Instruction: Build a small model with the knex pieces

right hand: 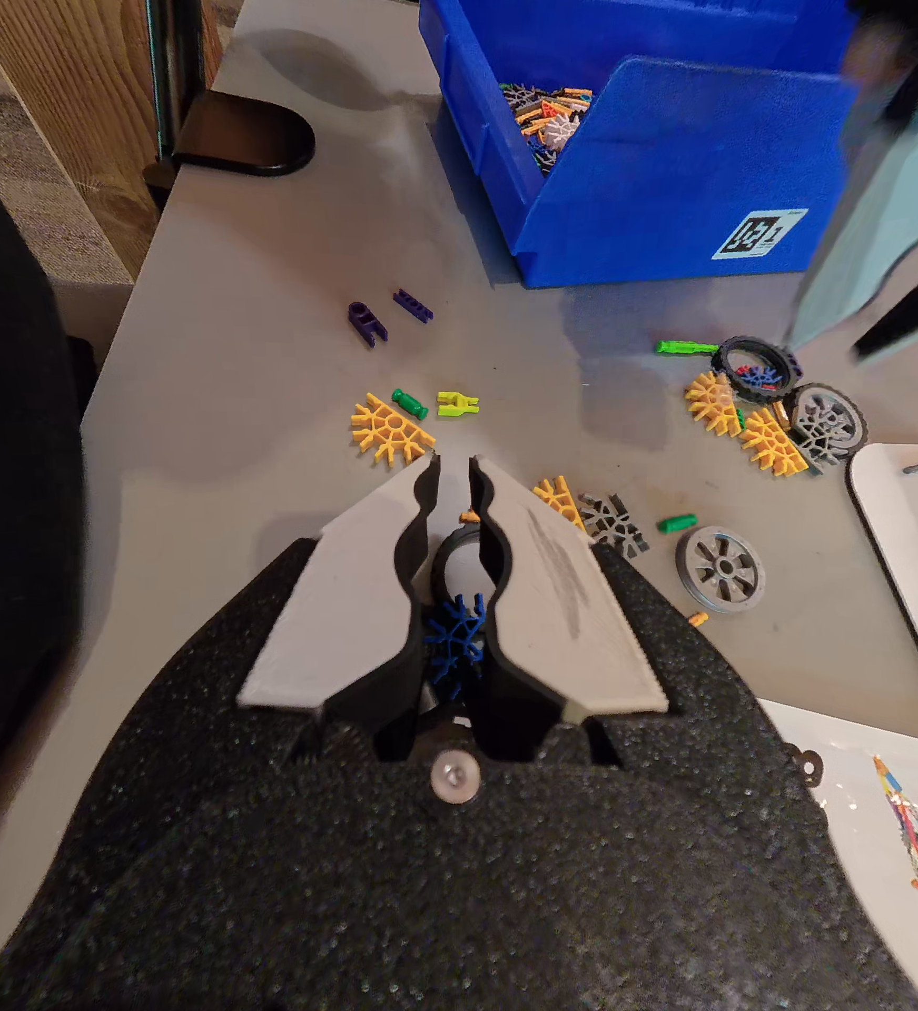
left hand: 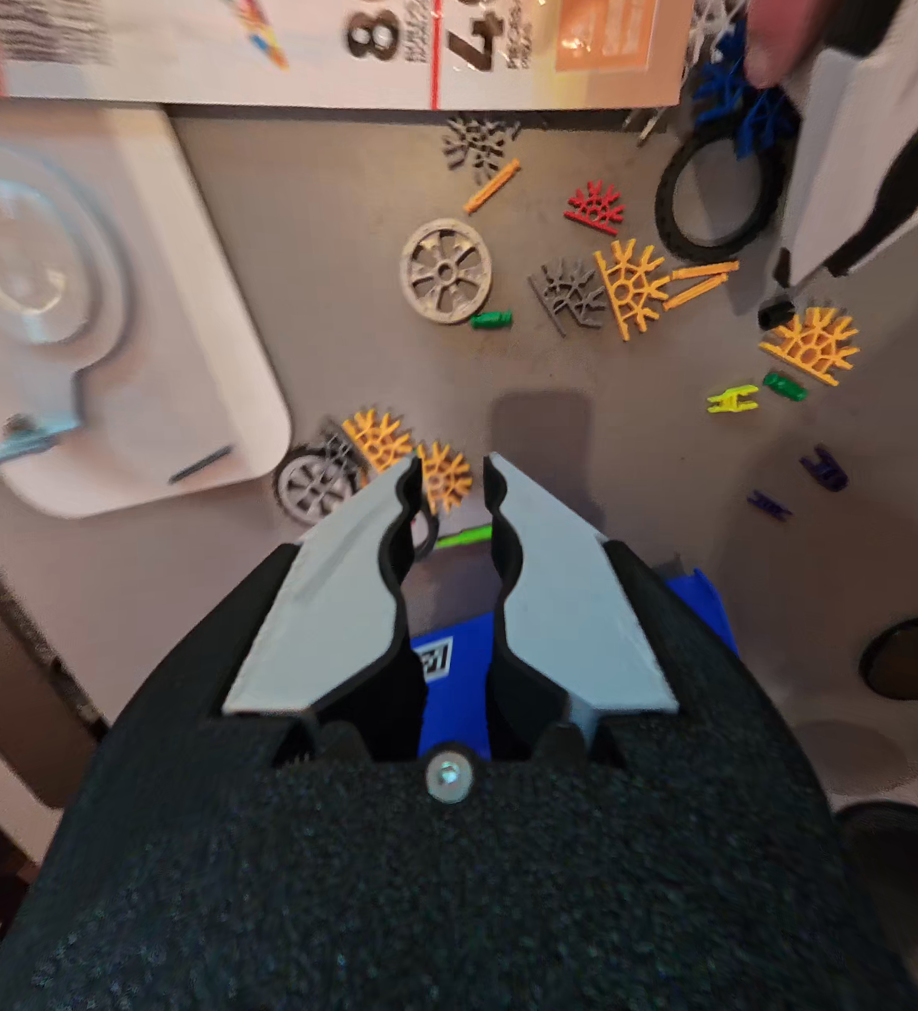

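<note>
My left gripper [left hand: 452, 470] is open and empty, just above the grey table. Two yellow fan connectors [left hand: 445, 478] and a grey wheel in a tyre [left hand: 311, 487] lie by its left fingertip. My right gripper [right hand: 454, 465] is open by a narrow gap and holds nothing. Its tips hover next to a yellow connector [right hand: 391, 432]. A black tyre [right hand: 454, 552] and a blue connector [right hand: 454, 634] lie on the table under its fingers. In the left wrist view the right gripper [left hand: 856, 164] shows at the upper right, held by a hand.
A blue bin [right hand: 664, 191] holds several loose pieces. Scattered on the table are a grey wheel [right hand: 722, 569], grey connector [right hand: 612, 522], green rod [right hand: 409, 404], purple clips [right hand: 367, 323] and red connector [left hand: 596, 208]. A white board [left hand: 117, 301] and a printed box [left hand: 336, 49] border the area. To reach the yellow connector [right hand: 391, 432] in a straight line is about 4 cm for my right fingers, about 15 cm for my left. Look for it in the left wrist view [left hand: 816, 336] too.
</note>
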`<state>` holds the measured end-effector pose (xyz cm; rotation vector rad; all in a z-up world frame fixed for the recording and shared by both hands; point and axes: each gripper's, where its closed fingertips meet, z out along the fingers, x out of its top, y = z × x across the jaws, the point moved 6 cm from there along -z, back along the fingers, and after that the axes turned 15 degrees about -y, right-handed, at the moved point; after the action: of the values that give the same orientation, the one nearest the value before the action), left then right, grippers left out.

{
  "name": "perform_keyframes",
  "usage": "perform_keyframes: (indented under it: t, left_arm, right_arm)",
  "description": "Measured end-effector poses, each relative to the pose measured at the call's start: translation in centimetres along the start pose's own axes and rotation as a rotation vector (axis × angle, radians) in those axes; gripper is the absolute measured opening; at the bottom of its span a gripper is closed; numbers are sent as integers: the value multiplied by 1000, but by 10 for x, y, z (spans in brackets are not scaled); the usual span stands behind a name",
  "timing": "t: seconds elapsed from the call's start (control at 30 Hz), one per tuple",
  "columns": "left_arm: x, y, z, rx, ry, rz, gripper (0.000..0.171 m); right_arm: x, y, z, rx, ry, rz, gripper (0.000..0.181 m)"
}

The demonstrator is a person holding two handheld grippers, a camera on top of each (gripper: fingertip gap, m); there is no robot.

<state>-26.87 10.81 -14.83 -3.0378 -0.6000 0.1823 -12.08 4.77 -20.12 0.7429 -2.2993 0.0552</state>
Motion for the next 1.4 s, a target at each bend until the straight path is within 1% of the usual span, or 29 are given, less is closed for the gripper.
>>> perform_keyframes:
  t: [0.07, 0.17, 0.27, 0.33, 0.37, 0.43, 0.47, 0.53, 0.6, 0.63, 0.83, 0.9, 0.93, 0.97, 1.0, 1.03, 1.07, 1.23, 1.4]
  left_arm:
    - [-21, -4, -27, 66, 44, -56, 20]
    - [-66, -8, -58, 148, 58, -180, 20]
    - [-116, 0, -70, 164, 48, -305, 19]
    - [-144, 12, -63, 124, 20, -366, 20]
    - [-155, 20, -54, 71, -8, -391, 22]
    - [-173, 34, -29, 8, -69, -414, 24]
    - [-179, 40, -14, -26, -101, -429, 28]
    - [-186, 48, 12, -59, -144, -440, 32]
    - [-184, 56, 33, -124, -159, -443, 39]
    - [-184, 59, 41, -129, -174, -439, 40]
    - [-185, 65, 67, -154, -237, -436, 39]
    - [-183, 67, 70, -176, -217, -441, 28]
    - [-184, 67, 70, -169, -218, -439, 29]
    - [-185, 66, 70, -156, -214, -439, 24]
    - [-186, 65, 71, -140, -217, -447, 13]
    - [-188, 65, 73, -136, -227, -447, 11]
    - [-188, 63, 73, -119, -215, -450, 0]
    - [-197, 54, 72, -86, -224, -479, 0]
    - [-218, 24, 62, 28, -224, -587, 0]
  right_arm:
    - [0, 0, 0, 2, -1, 0, 9]
    - [0, -1, 1, 3, -6, -3, 9]
    - [0, -1, 1, 1, -6, -7, 9]
    - [0, -1, 1, 1, -6, -6, 9]
    - [0, -1, 2, 1, -8, -5, 9]
    - [-1, -1, 3, 3, -13, -4, 9]
    - [-1, -1, 3, 4, -14, -5, 9]
    - [-2, -1, 5, 7, -20, -4, 9]
    - [-3, -1, 6, 9, -26, -3, 9]
    - [-3, -1, 7, 9, -29, -2, 9]
    - [-4, 1, 6, 9, -26, 6, 9]
    - [-4, 1, 6, 9, -25, 5, 9]
    - [-4, 1, 6, 9, -25, 5, 9]
    - [-4, 1, 6, 10, -24, 6, 9]
    - [-4, 1, 6, 10, -23, 6, 9]
    - [-4, 1, 6, 10, -23, 6, 9]
    - [-4, 1, 6, 9, -24, 6, 9]
    - [-4, 1, 6, 9, -27, 5, 9]
    - [-4, 1, 6, 9, -27, 5, 9]
